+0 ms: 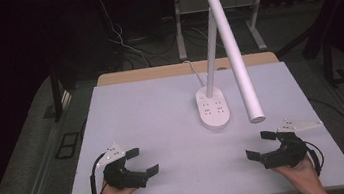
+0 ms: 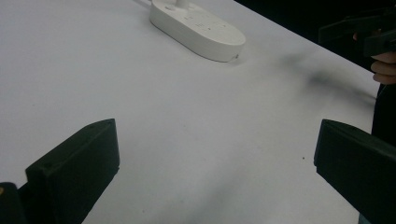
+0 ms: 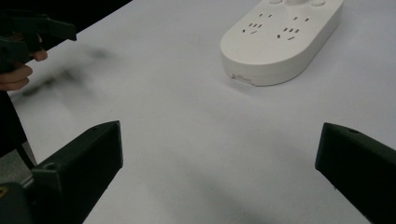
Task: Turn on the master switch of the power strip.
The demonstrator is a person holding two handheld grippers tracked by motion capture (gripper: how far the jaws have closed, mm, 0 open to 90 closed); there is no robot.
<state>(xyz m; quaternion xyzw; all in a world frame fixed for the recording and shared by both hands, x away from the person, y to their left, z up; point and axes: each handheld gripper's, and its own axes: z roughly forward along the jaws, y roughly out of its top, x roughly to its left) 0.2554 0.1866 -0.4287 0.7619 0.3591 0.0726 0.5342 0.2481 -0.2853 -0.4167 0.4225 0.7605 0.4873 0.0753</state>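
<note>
A white desk lamp stands on the white table [image 1: 153,124]. Its oval base [image 1: 213,108] [image 2: 198,28] [image 3: 280,39] carries sockets, a thin post rises from it, and a long tube head [image 1: 234,53] slants down to the right. My left gripper [image 1: 142,161] [image 2: 215,158] rests near the front left of the table, jaws wide open, bare tabletop between them. My right gripper [image 1: 259,145] [image 3: 219,161] sits at the front right, open too, with nothing in it. Both point inward, toward the lamp base.
A white cable [image 1: 196,71] runs from the lamp base to the table's back edge. A wooden strip [image 1: 156,72] borders the far side. Behind it are dark floor, loose cables and the legs of a metal desk frame [image 1: 179,25].
</note>
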